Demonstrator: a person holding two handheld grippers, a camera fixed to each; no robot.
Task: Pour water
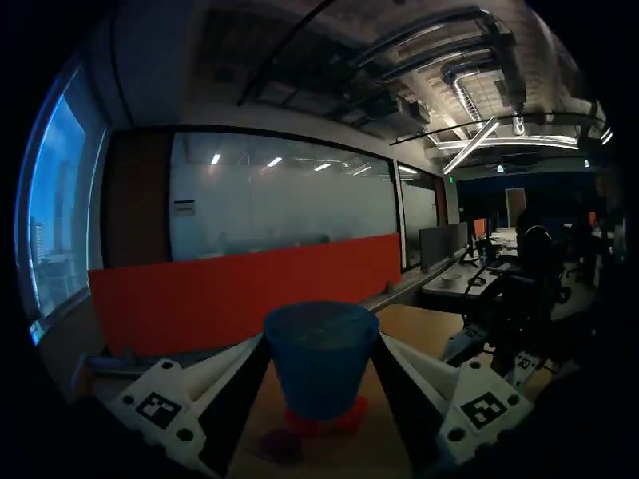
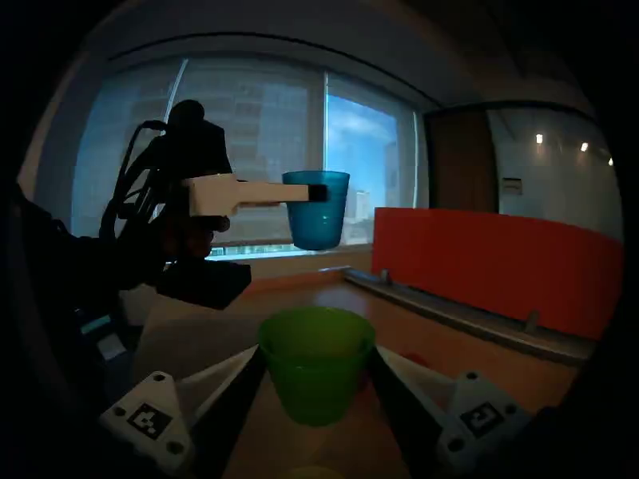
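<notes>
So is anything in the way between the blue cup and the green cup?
Nothing visible is. In the right gripper view the blue cup, gripped by the left tongs, hangs in open air above and beyond the green cup held in the right tongs; only empty space lies between them.

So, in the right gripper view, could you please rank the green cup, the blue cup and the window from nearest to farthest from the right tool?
1. The green cup, low centre, right between the fingers of the right tool.
2. The blue cup, raised in the air above it, mid-frame.
3. The window, far back behind the blue cup.
</notes>
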